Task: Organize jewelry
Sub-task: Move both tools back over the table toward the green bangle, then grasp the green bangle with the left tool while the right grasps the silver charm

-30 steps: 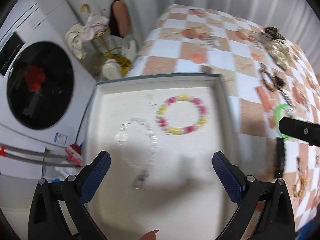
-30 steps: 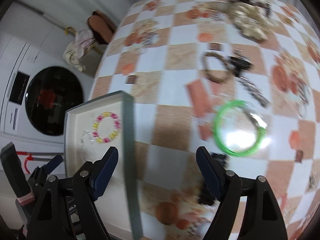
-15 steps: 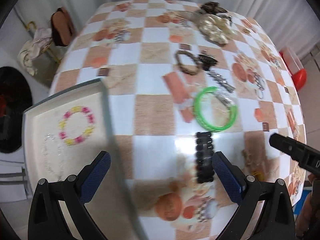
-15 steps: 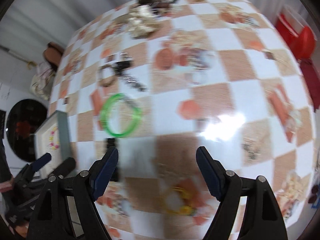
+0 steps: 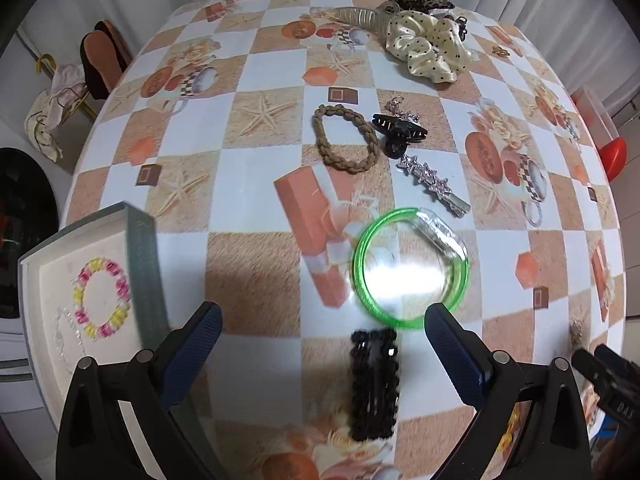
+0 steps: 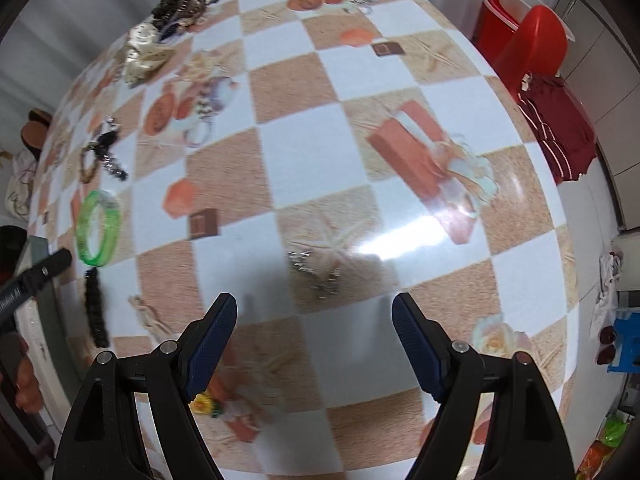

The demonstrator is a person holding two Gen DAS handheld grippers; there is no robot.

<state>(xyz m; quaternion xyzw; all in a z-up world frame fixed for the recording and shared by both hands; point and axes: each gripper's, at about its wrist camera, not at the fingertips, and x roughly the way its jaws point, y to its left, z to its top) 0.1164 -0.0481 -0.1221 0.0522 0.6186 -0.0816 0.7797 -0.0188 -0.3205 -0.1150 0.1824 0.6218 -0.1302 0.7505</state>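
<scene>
My left gripper [image 5: 322,320] hangs open over the checked tablecloth, and a black beaded hair clip [image 5: 374,384] lies between its fingers, untouched. Just beyond sits a green bangle [image 5: 410,268]. The grey tray [image 5: 144,264] at the left holds a pink and yellow bracelet [image 5: 102,298] and a clear bead chain [image 5: 66,336]. My right gripper [image 6: 314,312] is open and empty further right on the table, with a small silver chain [image 6: 316,276] lying just ahead of its tips. From there the green bangle [image 6: 98,228] and black clip [image 6: 96,312] lie far left.
Behind the bangle lie a braided brown hair tie [image 5: 346,138], a black claw clip [image 5: 400,132] and a star-studded clip [image 5: 432,184]. A cream dotted scrunchie [image 5: 428,46] sits at the back. A red stool [image 6: 532,36] stands off the table's right side.
Both grippers have swept right across the table. The left went from above the tray to the black clip and bangle. The right passed the bangle to the silver chain. Both stayed open.
</scene>
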